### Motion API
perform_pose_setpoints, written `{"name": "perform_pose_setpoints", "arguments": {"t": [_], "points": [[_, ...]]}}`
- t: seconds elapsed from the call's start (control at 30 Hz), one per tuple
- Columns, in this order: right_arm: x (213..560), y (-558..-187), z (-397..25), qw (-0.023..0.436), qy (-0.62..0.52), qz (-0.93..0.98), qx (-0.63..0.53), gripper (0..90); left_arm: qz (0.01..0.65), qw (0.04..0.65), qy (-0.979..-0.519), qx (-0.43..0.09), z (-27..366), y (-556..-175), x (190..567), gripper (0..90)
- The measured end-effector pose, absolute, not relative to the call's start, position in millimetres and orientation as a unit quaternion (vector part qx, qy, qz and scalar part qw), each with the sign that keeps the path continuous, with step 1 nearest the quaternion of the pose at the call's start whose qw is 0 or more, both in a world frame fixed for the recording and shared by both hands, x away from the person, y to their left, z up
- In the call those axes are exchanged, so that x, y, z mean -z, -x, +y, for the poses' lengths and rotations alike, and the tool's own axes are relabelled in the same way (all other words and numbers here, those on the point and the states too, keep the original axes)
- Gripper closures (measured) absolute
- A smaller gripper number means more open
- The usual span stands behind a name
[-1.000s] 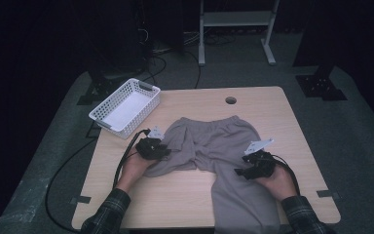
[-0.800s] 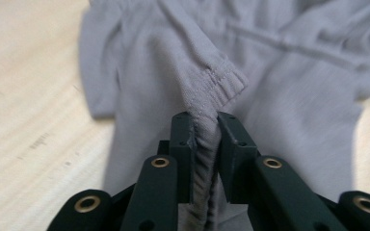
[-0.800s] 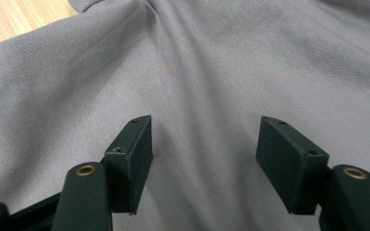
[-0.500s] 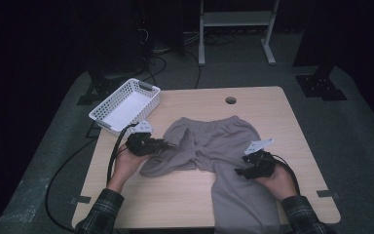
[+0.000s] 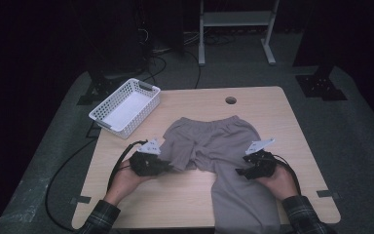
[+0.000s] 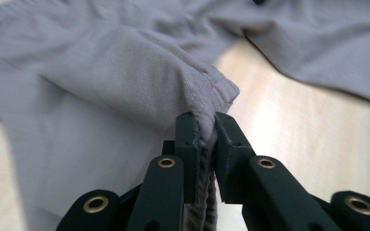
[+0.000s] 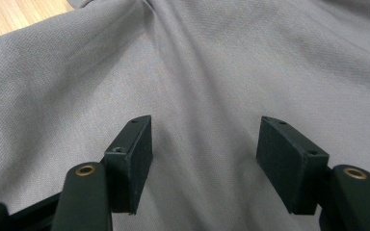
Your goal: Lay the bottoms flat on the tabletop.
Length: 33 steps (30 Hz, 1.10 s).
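The grey trousers were spread on the table, waistband away from the person. One folded leg's hem was clamped in the left tool; the right tool was held released over the other leg, which ran back toward the person.

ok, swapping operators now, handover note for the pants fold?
Left claw: shut on the hem of one leg of the grey pants, that leg folded up toward the waistband.
Right claw: open, over the other leg, gripping nothing.
Pants lie mid-table, the long leg hanging off the near edge; the white basket sits at the table's far left corner.
Done: the first leg is doubled over.
Left: probably fold the long leg, finish folding.
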State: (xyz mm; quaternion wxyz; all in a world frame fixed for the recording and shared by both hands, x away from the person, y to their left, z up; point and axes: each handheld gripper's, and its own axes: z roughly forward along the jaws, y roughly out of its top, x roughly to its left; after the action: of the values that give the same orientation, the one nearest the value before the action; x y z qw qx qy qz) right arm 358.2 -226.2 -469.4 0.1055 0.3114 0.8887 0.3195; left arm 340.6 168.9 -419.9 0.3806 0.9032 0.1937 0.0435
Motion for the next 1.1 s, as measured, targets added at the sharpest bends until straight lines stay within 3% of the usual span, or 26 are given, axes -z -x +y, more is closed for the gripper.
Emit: {"name": "perform_pose_setpoints", "arguments": {"t": [0.43,0.77,0.97,1.1], "points": [[469.5,-357.9,-225.9,0.106,-0.313,0.888,-0.320,36.3,0.148,0.329,-0.932,0.037,151.4,-301.9,445.4,80.2],[469.6,-357.9,-225.9,0.107,-0.313,0.888,-0.320,36.4,0.167,0.385,-0.907,0.007,174.4,-317.3,423.1,57.4],[469.9,-358.0,-225.7,0.107,-0.313,0.887,-0.322,36.3,0.185,0.385,-0.903,-0.042,177.6,-338.7,421.9,53.5],[469.9,-357.9,-225.7,0.108,-0.314,0.887,-0.322,36.3,0.191,0.382,-0.904,-0.035,167.2,-351.8,429.2,51.7]]}}
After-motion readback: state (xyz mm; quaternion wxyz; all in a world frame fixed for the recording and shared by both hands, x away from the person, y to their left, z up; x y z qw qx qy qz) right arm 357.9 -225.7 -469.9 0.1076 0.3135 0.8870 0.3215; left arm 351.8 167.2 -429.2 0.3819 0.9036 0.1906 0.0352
